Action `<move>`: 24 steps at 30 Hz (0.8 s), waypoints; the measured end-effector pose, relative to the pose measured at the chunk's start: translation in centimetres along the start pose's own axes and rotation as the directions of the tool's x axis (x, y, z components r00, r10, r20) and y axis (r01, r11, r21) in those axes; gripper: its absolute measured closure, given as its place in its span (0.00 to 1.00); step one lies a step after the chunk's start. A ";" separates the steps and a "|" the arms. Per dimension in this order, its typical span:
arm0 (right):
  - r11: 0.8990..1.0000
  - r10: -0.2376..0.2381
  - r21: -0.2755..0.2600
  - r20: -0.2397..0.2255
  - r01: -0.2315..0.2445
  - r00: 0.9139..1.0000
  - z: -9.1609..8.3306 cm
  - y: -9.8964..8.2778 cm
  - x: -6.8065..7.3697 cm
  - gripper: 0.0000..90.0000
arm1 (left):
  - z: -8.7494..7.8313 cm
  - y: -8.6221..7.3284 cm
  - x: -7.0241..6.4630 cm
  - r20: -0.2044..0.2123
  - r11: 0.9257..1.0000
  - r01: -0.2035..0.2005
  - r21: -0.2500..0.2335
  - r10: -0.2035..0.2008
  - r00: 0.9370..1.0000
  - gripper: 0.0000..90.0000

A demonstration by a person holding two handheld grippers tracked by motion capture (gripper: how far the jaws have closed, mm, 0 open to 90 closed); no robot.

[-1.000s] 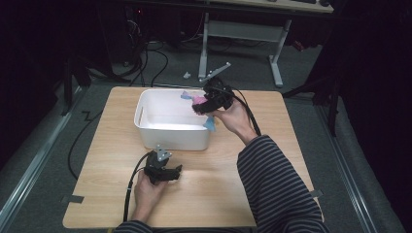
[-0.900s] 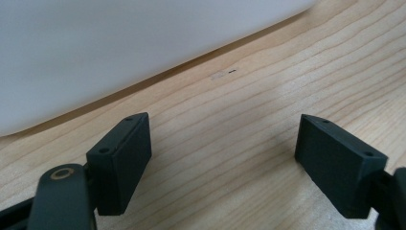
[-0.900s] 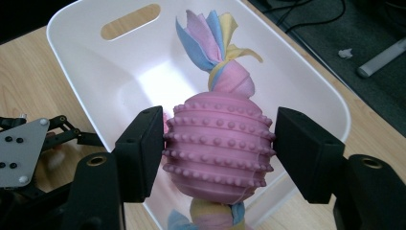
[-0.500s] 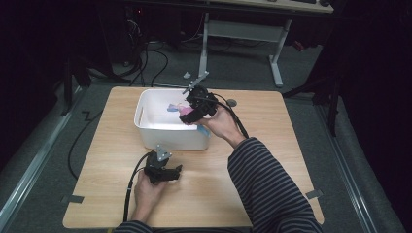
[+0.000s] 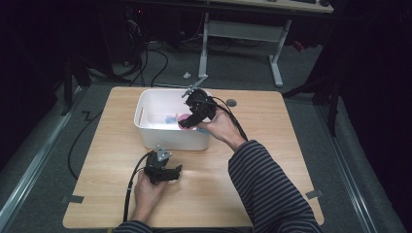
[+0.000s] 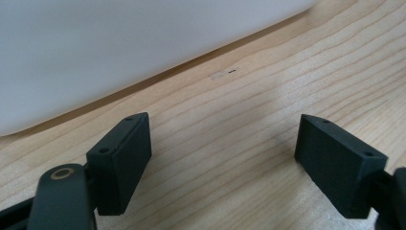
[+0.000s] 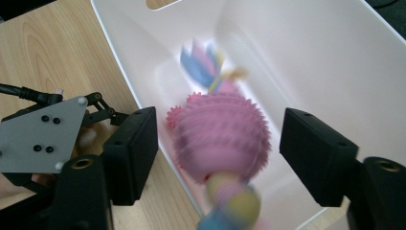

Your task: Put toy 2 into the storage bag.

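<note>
A pink spiky ball toy (image 7: 218,136) with blue, yellow and pink tassels is blurred between the jaws of my right gripper (image 7: 220,143), with a gap on each side of it. Those jaws have just been opening and the pads no longer touch the toy. In the high view the right gripper (image 5: 188,120) points down into the white bin (image 5: 170,138), with the pink toy (image 5: 183,121) at its tip near the bin's front right corner. My left gripper (image 5: 176,171) rests on the wooden table (image 5: 252,145) in front of the bin. It stands open (image 6: 225,143), with nothing between its jaws.
A small blue piece (image 5: 170,118) lies on the bin's floor. The bin's white wall (image 6: 119,48) stands close ahead of the left gripper. The left gripper's grey plate (image 7: 43,134) sits just outside the bin. A round grey mark (image 5: 231,102) lies on the table behind the right hand.
The right gripper came left and down from the bin's far right rim into the bin. Its jaws went from shut on the pink toy to open.
</note>
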State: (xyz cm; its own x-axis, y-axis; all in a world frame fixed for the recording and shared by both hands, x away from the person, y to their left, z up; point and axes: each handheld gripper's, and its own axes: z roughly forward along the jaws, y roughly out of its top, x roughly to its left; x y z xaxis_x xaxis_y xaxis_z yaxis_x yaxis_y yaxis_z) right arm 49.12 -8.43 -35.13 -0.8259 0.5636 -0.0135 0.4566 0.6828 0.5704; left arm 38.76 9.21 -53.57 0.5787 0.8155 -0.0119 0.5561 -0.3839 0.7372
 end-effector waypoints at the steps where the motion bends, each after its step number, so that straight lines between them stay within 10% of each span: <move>1: 1.000 -0.003 -0.002 0.008 0.003 1.000 -0.2 -0.2 0.0 0.31 | 0.0 0.0 0.0 0.000 1.000 -0.002 0.001 0.002 1.000 0.23; 16: 0.974 0.144 -0.186 0.072 -0.129 0.987 -5.9 -9.3 -2.0 0.38 | 0.0 0.0 0.0 0.000 1.000 0.000 0.001 0.000 1.000 0.23; 24: 0.958 0.231 -0.196 0.082 -0.212 0.969 -7.0 -14.8 -3.0 0.39 | 0.0 0.0 0.0 0.000 1.000 0.000 0.001 0.000 1.000 0.23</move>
State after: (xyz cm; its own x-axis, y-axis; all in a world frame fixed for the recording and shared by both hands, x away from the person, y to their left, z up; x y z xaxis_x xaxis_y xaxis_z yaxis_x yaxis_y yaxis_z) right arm 42.50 -23.48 -37.82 -0.6680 0.7424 0.0512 0.5473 0.4435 0.7098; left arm 38.74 9.23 -53.56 0.5788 0.8154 -0.0117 0.5566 -0.3845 0.7365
